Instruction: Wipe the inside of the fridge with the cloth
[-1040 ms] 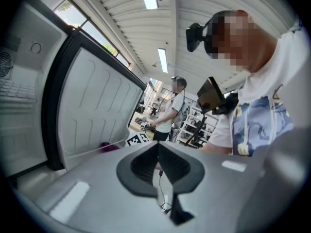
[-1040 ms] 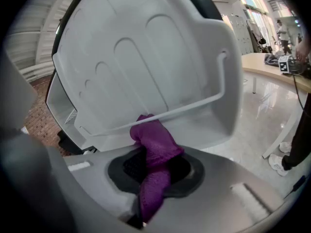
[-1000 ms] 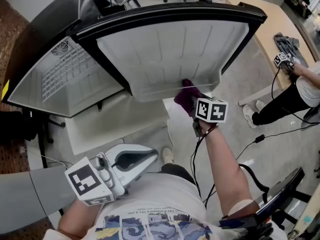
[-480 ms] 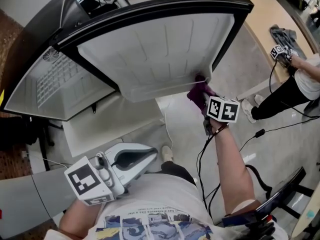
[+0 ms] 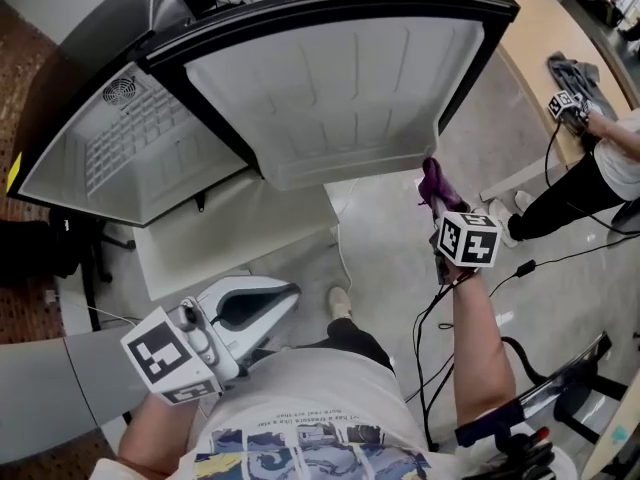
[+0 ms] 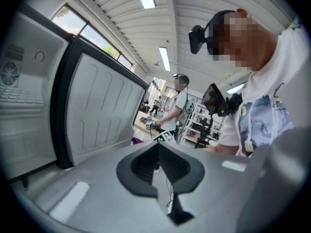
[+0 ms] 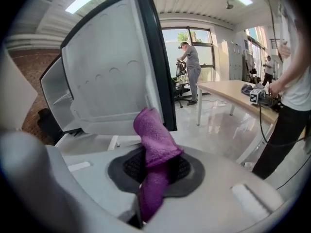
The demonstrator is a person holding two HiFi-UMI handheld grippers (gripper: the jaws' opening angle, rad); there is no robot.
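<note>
The fridge stands open, its white ribbed door liner [image 5: 330, 88] facing me and its white interior [image 5: 130, 138] at the left. My right gripper [image 5: 440, 206] is shut on a purple cloth [image 5: 436, 183], held just off the door's lower right corner, apart from the liner. In the right gripper view the cloth [image 7: 154, 144] sticks up from between the jaws of the gripper [image 7: 155, 166], with the door [image 7: 112, 72] behind it. My left gripper [image 5: 285, 296] hangs low by my body, shut and empty; in its own view the left gripper [image 6: 158, 149] points past the door [image 6: 102, 110].
Another person [image 5: 610, 168] stands at the right beside a wooden table [image 5: 540, 38]. Cables [image 5: 520, 273] trail over the glossy floor. A white panel [image 5: 230, 238] lies below the fridge. A dark frame [image 5: 560, 378] sits at the lower right.
My right gripper has slid the cloth rightward along the door's bottom edge and come off its lower right corner. The left gripper has barely moved.
</note>
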